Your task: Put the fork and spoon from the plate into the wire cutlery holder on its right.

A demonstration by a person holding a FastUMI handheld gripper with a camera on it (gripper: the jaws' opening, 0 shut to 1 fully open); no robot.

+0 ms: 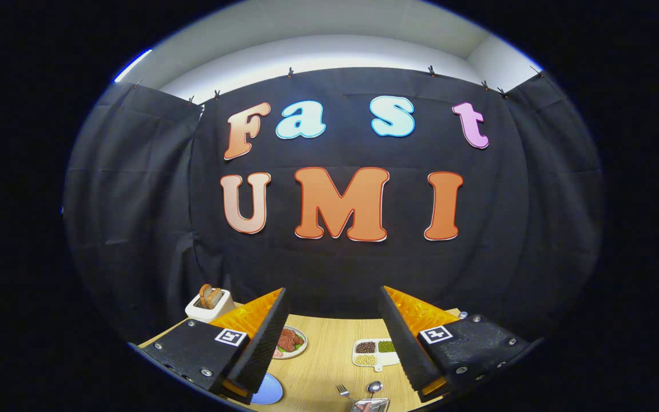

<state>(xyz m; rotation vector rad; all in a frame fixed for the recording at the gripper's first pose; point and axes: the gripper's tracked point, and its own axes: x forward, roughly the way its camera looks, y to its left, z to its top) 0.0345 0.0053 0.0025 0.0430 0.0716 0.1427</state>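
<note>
Wooden surface (329, 357) shows between the fingers (261, 343), which stand spread wide with nothing between them, the gripper (332, 337) held high and tilted toward the booth wall. Taking the midpoint between the tips as the clock centre, the fork (342, 391) and spoon (373, 388) lie near six o'clock, low and close in, side by side and just apart, above a glimpse of something metallic and wiry (370, 405) at their lower ends; whether that is the holder or the plate's edge I cannot tell.

Both utensils look like polished metal: stiff, light, probably slippery. A pinch across the narrow handle, near mid-length, seems the safest hold, though the handles are mostly hidden here. Their working ends point toward twelve, so each long axis runs roughly from six to twelve.

Further out, a divided dish of beans (372, 350) sits at about four o'clock beside the right finger. A plate of food (290, 342) lies at nine, a blue plate (268, 391) at seven, and a toaster with bread (209, 303) at ten.
</note>
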